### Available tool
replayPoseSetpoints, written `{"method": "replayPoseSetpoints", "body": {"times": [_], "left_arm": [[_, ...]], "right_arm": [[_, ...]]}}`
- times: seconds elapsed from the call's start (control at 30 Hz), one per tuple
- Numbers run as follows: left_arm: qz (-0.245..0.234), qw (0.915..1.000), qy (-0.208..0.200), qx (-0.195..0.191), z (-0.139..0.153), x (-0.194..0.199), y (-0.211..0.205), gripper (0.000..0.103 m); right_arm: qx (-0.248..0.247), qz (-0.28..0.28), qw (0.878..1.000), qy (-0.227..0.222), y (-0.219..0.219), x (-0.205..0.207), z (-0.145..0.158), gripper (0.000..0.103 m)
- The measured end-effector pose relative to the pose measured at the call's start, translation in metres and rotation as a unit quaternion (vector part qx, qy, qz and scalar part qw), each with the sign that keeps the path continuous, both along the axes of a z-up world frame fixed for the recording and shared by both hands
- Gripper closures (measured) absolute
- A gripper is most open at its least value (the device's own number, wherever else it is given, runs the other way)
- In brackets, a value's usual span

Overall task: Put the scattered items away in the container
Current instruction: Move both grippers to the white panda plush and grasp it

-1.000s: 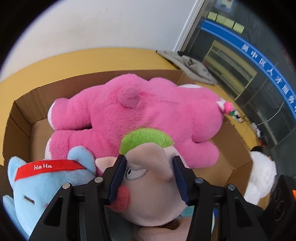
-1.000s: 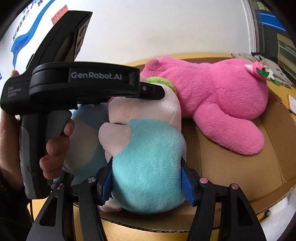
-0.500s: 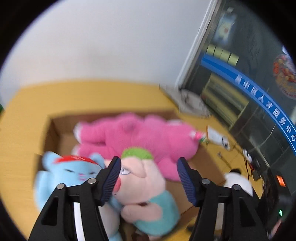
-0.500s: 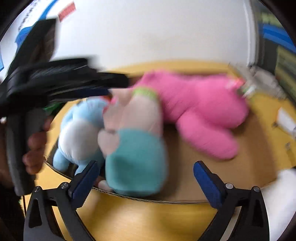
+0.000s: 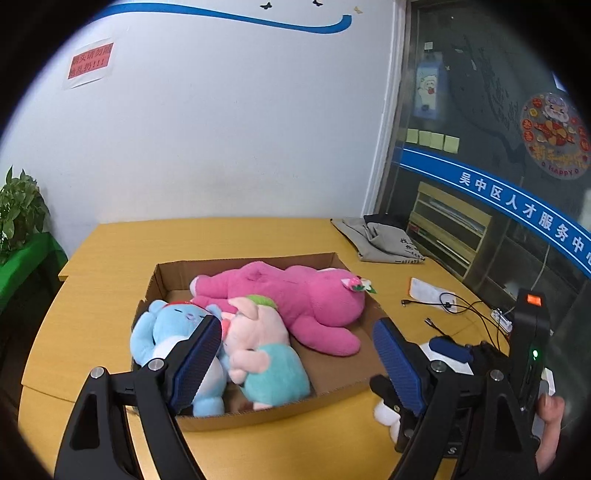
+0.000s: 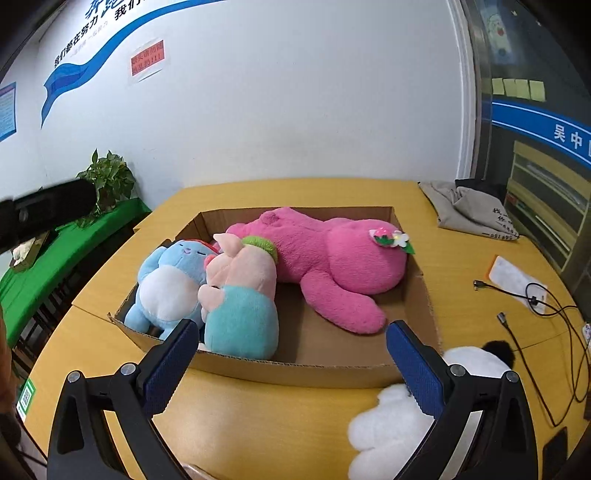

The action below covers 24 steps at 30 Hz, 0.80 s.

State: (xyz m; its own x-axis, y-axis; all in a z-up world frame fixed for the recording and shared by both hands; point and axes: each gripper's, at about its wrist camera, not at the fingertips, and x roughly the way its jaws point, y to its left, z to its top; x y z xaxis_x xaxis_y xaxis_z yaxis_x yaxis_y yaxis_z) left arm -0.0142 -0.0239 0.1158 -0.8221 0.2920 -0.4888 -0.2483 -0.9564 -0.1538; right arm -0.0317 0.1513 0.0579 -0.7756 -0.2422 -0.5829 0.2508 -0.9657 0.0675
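My left gripper [image 5: 295,354] and right gripper [image 6: 291,362] both released, empty, near cardboard box [image 6: 295,363] holding pink bear [image 6: 332,258], pig plush [image 6: 243,295], blue plush [image 6: 173,280]. White plush [image 6: 399,424] outside, near right.

An office or public service centre is shown. A white wall [image 5: 229,129] is decorated with a blue painted wave [image 5: 229,16] and a red notice [image 5: 90,61], while at the right a glazed partition [image 5: 491,147] is marked with a blue band of Chinese lettering [image 5: 517,201] and yellow sticky notes [image 5: 432,139]. A yellow wooden table [image 6: 280,424] fills the foreground, and a potted plant [image 6: 109,181] is set at the far left.
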Motion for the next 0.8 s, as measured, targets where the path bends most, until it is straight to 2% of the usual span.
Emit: {"method": "replayPoseSetpoints", "body": {"times": [0.5,0.8], "left_arm": [[0.018,0.9997,-0.016,0.008,-0.02,0.031,0.011,0.019],[0.0,0.9986,-0.045,0.028,-0.04,0.03,0.014,0.019]], "right_arm": [[0.017,-0.007,1.0,0.004,0.016,0.014,0.001,0.0],[0.026,0.0,1.0,-0.003,0.016,0.013,-0.008,0.0]]}}
